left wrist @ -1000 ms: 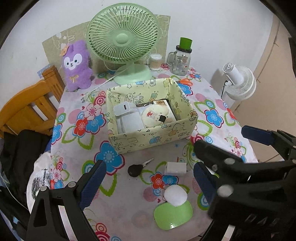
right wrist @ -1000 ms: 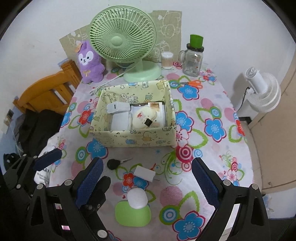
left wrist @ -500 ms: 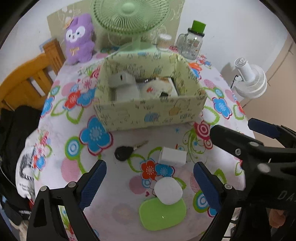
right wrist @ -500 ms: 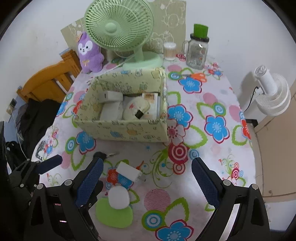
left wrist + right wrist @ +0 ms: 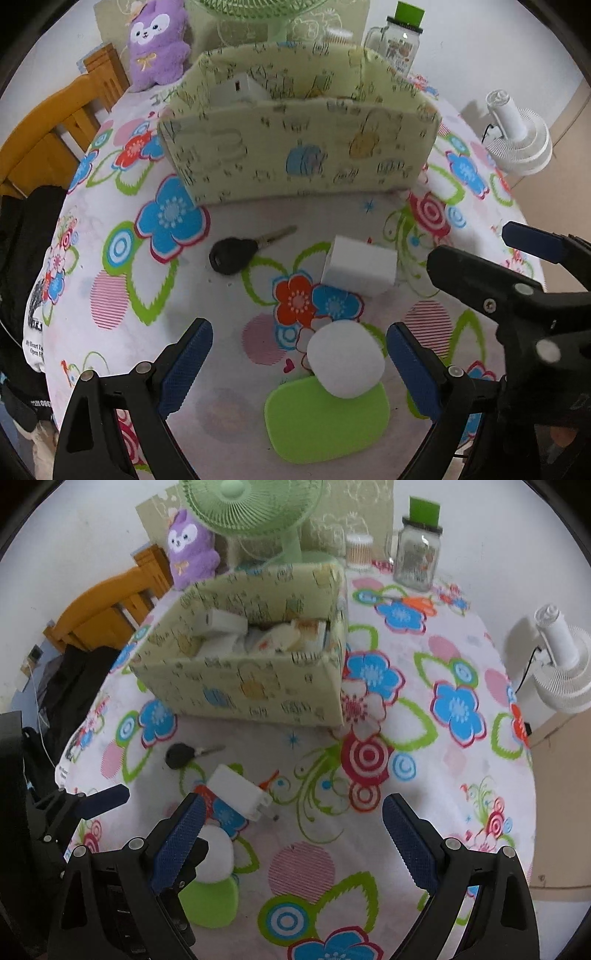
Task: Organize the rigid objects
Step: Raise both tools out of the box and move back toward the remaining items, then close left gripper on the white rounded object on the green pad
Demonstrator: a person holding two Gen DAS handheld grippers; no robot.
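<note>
On the flowered tablecloth lie a black car key [image 5: 233, 254] [image 5: 181, 755], a white charger block [image 5: 359, 266] [image 5: 238, 792], a white rounded case [image 5: 345, 359] [image 5: 218, 853] and a flat green soap-shaped piece [image 5: 327, 418] [image 5: 210, 904]. The white case rests partly on the green piece. Behind them stands a pale yellow-green printed box [image 5: 295, 162] [image 5: 243, 686] holding white items. My left gripper [image 5: 300, 363] is open low over the white case and green piece. Open too, my right gripper [image 5: 291, 832] hovers above bare cloth to the right of the charger, with nothing between its fingers.
A green desk fan [image 5: 251, 506], a purple plush [image 5: 157, 40], a glass jar with green lid [image 5: 417, 554] and a small cup [image 5: 358, 552] stand at the back. A wooden chair [image 5: 48, 122] and dark clothing sit left, a white fan [image 5: 557, 657] right.
Both grippers have come down toward the table, so the box and loose objects look larger and nearer. The jaws stay wide. No object has moved.
</note>
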